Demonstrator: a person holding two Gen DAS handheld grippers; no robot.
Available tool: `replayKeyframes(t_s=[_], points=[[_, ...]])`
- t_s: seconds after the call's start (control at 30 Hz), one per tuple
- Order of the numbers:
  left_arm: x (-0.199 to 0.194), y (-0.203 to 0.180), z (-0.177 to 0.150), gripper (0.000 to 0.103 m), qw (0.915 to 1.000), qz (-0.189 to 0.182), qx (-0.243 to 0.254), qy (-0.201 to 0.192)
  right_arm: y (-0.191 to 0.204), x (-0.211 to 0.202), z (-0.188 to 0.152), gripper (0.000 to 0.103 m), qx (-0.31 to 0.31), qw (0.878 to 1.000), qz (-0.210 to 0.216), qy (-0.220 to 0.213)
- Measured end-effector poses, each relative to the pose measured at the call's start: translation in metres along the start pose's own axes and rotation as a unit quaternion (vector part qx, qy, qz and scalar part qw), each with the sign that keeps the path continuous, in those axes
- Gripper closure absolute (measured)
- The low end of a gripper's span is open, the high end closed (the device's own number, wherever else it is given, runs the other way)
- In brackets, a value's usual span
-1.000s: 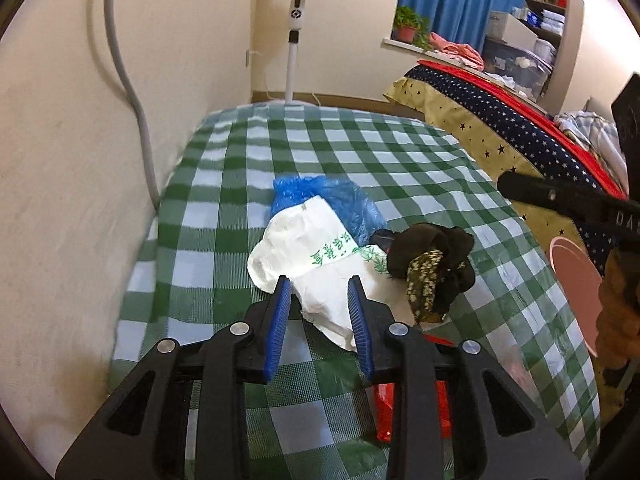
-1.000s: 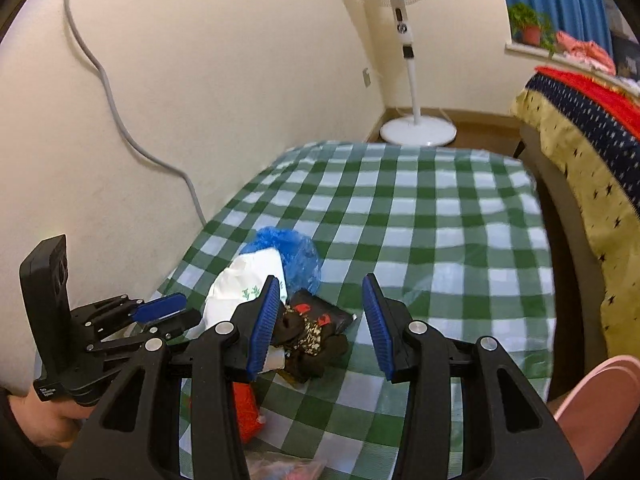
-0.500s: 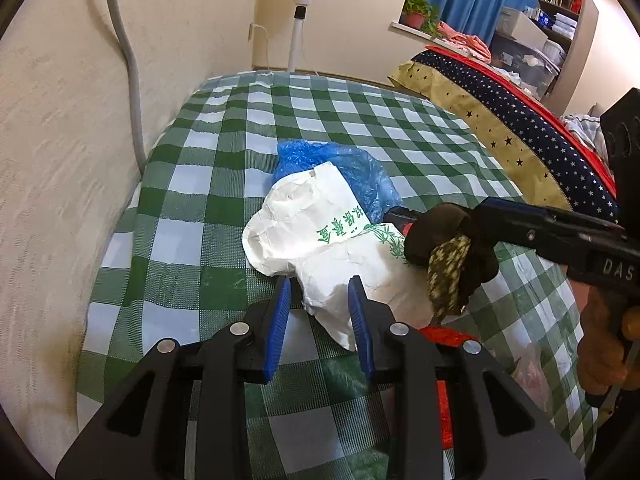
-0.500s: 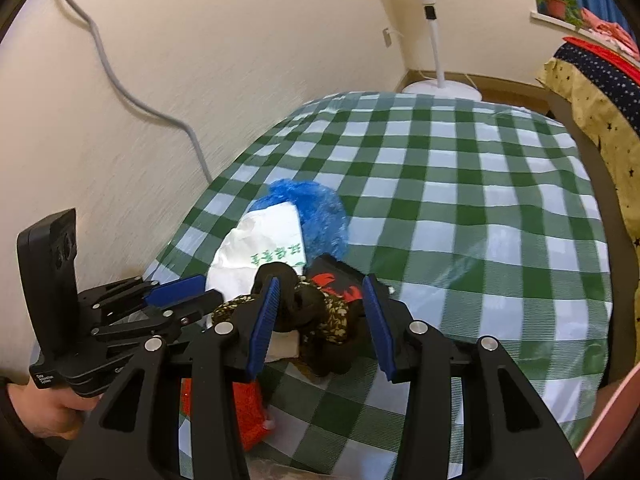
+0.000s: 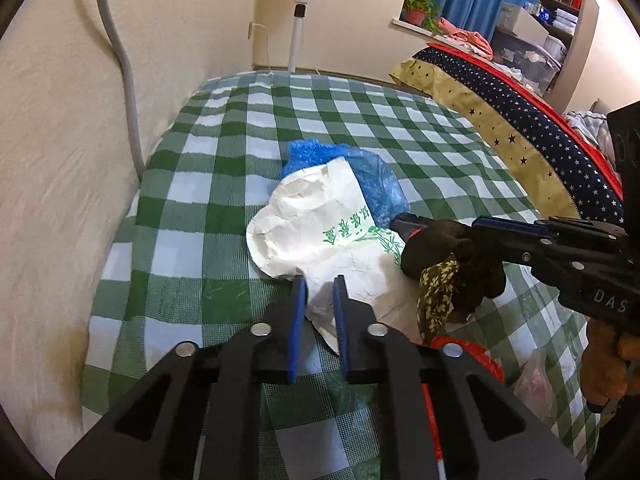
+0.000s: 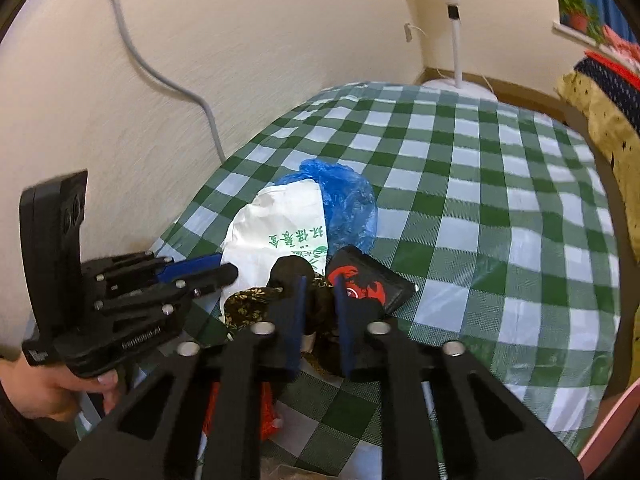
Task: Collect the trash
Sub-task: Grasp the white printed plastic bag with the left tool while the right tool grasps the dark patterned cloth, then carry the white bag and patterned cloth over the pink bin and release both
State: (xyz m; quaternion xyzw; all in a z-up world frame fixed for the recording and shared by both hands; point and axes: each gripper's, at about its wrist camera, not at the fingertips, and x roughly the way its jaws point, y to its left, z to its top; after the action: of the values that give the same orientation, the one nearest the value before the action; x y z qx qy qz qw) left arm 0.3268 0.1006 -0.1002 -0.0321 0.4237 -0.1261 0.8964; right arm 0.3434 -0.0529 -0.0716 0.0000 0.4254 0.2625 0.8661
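Collection is at the pickup stage: beside the blue plastic bag [image 5: 372, 176] on the checked tablecloth [image 5: 224, 152], the left gripper [image 5: 319, 288] pinches the white paper bag [image 5: 316, 224] edge, the right gripper [image 6: 320, 292] clamps the dark cloth wad [image 6: 296, 276]; black packet [image 6: 372, 284] and red wrapper [image 5: 472, 354] remain.

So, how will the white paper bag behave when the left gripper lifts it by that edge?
The white paper bag is creased and lies flat, so it is probably light and floppy and will droop. The left gripper pinches only a thin edge, so it may tear or slip. The blue plastic bag touching it might drag along.
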Motion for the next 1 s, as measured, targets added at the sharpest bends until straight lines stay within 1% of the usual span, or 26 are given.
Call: replayKeyframes(t_s=[0.23, 0.57, 0.8, 1.0], points=[[-0.018, -0.01, 0.009, 0.093, 0.9994, 0.01, 0.023, -0.024, -0.002, -0.024, 0.002, 0.098, -0.011, 1.0, -0.02, -0.02], [-0.056, -0.028, 0.021, 0.095, 0.9967, 0.019, 0.046, -0.063, -0.011, -0.084, 0.003, 0.098, -0.021, 0.997, -0.052, -0.06], [-0.078, -0.047, 0.023, 0.096, 0.9947, 0.009, 0.06, -0.084, -0.021, -0.132, -0.003, 0.098, -0.027, 0.993, -0.076, -0.085], [-0.092, -0.066, 0.023, 0.097, 0.9925, -0.004, 0.077, -0.095, -0.034, -0.166, -0.014, 0.098, -0.033, 0.991, -0.097, -0.089]])
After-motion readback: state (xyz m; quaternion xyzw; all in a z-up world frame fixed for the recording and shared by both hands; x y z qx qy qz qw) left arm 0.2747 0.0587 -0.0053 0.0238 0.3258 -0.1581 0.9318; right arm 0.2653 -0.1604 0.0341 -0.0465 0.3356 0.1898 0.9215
